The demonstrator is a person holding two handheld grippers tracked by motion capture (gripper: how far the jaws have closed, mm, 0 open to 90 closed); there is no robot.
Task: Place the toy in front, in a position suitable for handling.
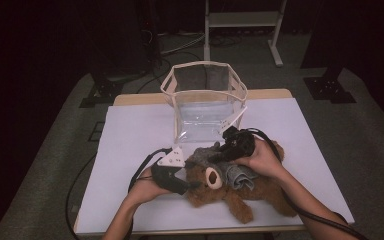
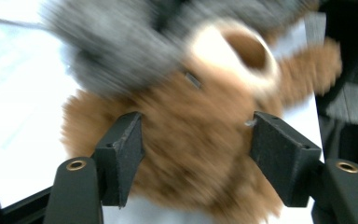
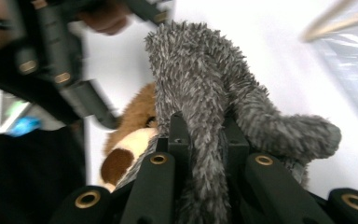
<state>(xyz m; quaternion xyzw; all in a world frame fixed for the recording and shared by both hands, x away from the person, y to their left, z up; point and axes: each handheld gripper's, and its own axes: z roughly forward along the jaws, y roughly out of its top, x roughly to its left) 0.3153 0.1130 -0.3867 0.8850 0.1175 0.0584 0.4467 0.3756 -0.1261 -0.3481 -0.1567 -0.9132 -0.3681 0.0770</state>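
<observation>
The brown teddy bear (image 1: 240, 187) lay on its back on the white table (image 1: 130, 135), toward the near edge at about five o'clock from the middle, its head pointing to nine o'clock. A fuzzy grey hat (image 3: 214, 93) sat at the bear's head. My right gripper (image 1: 217, 157) had its jaws closed narrow on a fold of that grey hat, the fabric pinched between them and bulging out above. My left gripper (image 2: 196, 158) stood with its jaws wide, one on either side of the bear's brown head, at nine o'clock from the toy. A clear plastic bag (image 1: 205, 105) with a cream rim stood open at twelve o'clock from the bear, near it.
</observation>
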